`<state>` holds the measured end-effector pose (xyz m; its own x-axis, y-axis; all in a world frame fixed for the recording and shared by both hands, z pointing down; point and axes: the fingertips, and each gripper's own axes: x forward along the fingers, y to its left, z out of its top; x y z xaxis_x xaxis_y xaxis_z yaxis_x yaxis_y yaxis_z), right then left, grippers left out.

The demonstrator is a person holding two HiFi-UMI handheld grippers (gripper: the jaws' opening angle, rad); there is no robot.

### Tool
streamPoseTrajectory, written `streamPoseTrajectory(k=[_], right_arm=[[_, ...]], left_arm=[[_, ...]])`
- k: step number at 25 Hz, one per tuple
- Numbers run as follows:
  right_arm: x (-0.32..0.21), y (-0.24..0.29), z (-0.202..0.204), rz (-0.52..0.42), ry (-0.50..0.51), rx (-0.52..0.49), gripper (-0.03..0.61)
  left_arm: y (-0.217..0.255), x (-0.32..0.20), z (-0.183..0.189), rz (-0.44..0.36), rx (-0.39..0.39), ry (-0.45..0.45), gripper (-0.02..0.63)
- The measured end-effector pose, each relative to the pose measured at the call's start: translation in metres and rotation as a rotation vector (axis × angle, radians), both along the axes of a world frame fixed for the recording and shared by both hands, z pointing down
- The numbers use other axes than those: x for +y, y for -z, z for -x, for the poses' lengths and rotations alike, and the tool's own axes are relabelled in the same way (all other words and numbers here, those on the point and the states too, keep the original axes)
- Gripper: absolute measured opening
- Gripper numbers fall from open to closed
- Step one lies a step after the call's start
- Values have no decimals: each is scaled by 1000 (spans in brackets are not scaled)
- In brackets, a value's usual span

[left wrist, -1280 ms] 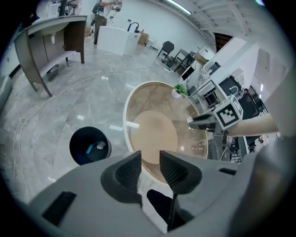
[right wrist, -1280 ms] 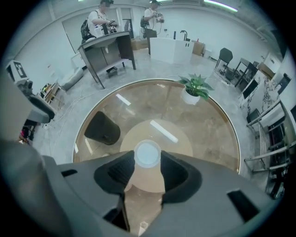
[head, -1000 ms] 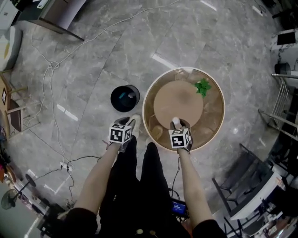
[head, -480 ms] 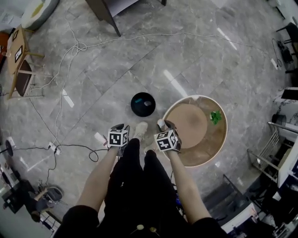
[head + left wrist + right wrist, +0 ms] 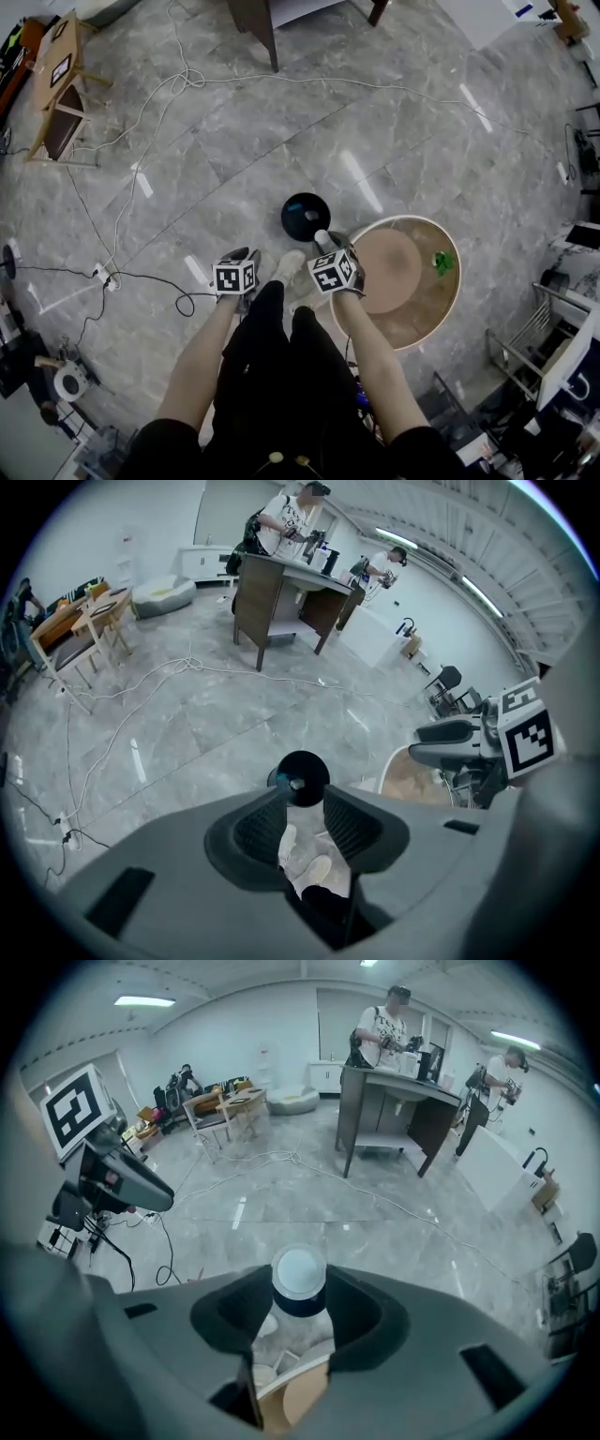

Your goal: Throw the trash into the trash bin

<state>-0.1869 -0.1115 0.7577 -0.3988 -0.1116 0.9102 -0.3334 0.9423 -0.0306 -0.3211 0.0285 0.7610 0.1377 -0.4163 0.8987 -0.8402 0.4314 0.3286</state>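
The trash bin [image 5: 306, 217] is a small round black bin on the grey floor, just left of a round wooden table [image 5: 441, 309]. My right gripper [image 5: 323, 240] is over the table's left edge, right beside the bin. It is shut on a clear bottle [image 5: 299, 1274] with a white cap and a dark band, held upright between the pads. My left gripper [image 5: 242, 256] hangs open over the floor left of my legs, with nothing in it. In the left gripper view the bin [image 5: 302, 778] shows just beyond the open left gripper [image 5: 305, 822], with a white shoe below.
A green plant sprig [image 5: 441, 261] lies on the table. Cables [image 5: 141, 103] and a power strip [image 5: 101, 273] trail over the floor at left. A wooden chair [image 5: 58, 70] stands at the far left and a dark desk [image 5: 394, 1115] with people at the back.
Both grippers have swung left, away from the middle of the table. The right one has carried the bottle to the table's left edge beside the bin. The bin now lies straight ahead.
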Motion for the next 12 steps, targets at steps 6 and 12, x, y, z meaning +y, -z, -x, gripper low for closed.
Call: streamPoseTrajectory(k=[6, 12], right_arm=[[-4, -1, 11, 4, 11, -32, 181], [-7, -3, 7, -4, -4, -24, 259]], left_arm=[[3, -9, 2, -25, 7, 6, 124], [3, -17, 1, -36, 7, -11, 124]])
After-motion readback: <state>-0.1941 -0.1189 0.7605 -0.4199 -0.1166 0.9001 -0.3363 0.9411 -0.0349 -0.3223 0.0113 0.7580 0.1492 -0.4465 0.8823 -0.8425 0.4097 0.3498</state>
